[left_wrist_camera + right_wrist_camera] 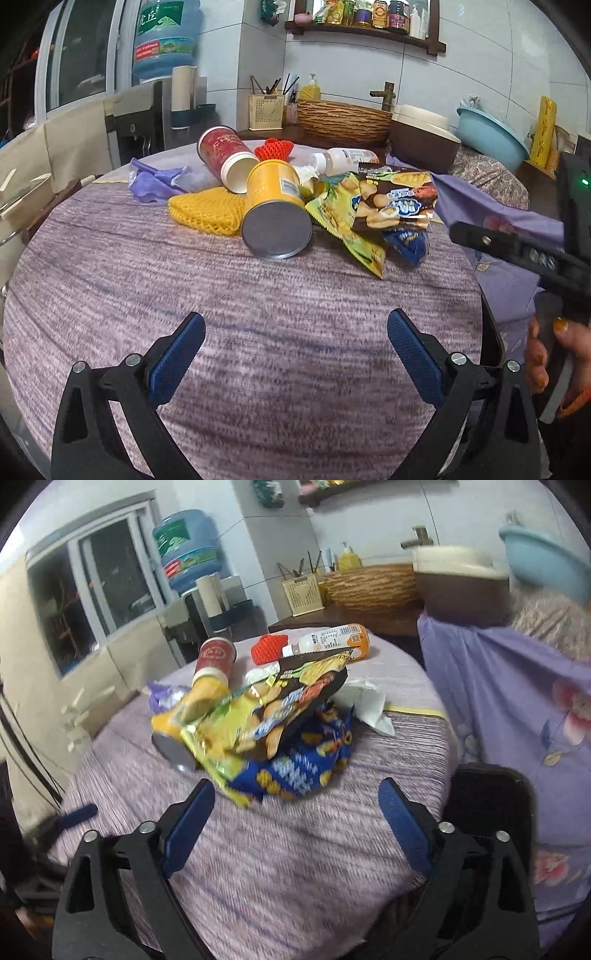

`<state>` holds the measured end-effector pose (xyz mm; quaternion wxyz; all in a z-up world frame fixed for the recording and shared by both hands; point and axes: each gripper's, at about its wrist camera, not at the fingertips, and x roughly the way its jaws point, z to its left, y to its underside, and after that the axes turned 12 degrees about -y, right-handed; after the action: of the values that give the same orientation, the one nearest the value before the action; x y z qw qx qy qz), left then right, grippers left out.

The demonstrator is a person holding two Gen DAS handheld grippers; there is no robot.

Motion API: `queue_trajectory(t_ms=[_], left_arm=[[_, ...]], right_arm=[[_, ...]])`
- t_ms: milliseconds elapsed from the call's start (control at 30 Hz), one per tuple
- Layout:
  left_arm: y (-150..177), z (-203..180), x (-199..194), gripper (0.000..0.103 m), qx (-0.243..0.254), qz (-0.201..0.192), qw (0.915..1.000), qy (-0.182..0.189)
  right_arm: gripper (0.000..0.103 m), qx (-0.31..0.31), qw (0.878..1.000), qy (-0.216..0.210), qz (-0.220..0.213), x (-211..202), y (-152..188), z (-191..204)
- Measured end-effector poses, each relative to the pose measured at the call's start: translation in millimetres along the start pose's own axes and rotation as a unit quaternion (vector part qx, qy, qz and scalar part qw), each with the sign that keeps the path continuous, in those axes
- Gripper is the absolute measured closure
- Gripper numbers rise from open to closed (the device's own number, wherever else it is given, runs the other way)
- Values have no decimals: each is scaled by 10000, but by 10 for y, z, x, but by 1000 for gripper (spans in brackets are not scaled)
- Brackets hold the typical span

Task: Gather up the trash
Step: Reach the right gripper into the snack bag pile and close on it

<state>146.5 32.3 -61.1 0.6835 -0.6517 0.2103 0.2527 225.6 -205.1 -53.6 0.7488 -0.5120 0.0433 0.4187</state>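
Observation:
A heap of trash lies on the round table [258, 314]: a yellow chip can [275, 210] on its side, a red can [225, 155], yellow foam net [205, 210], red foam net [273, 148], plastic bottle [341, 158], purple wrapper [155, 179] and snack bags [391, 206]. My left gripper [295, 343] is open and empty, short of the heap. My right gripper [295, 812] is open and empty, just before the blue snack bag [303, 764]; the yellow can [184, 723], bottle [332, 638] and a white tissue [369, 701] show there too. The right gripper's body [517, 251] shows at the left view's right edge.
A purple flowered cloth [517, 701] hangs at the table's right. Behind are a wicker basket [343, 118], a brown-and-cream pot [424, 133], a blue basin [491, 136], a chopstick holder [266, 110] and a water dispenser [162, 40]. A dark chair back [487, 801] is near the right fingers.

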Motion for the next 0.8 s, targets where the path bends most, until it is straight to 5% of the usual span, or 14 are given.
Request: queue_trajectory(t_ms=[367, 633, 800], left_arm=[[-88, -95, 205, 5, -150, 317, 9986, 395], [-99, -122, 284, 5, -263, 510, 9964, 621], [-122, -120, 309, 6, -423, 629, 9939, 807]], right_arm=[[42, 797, 9953, -533, 128, 464, -308, -219], [84, 960, 9914, -880, 125, 622, -349, -233], [96, 751, 9913, -1076, 52, 558, -373, -149]])
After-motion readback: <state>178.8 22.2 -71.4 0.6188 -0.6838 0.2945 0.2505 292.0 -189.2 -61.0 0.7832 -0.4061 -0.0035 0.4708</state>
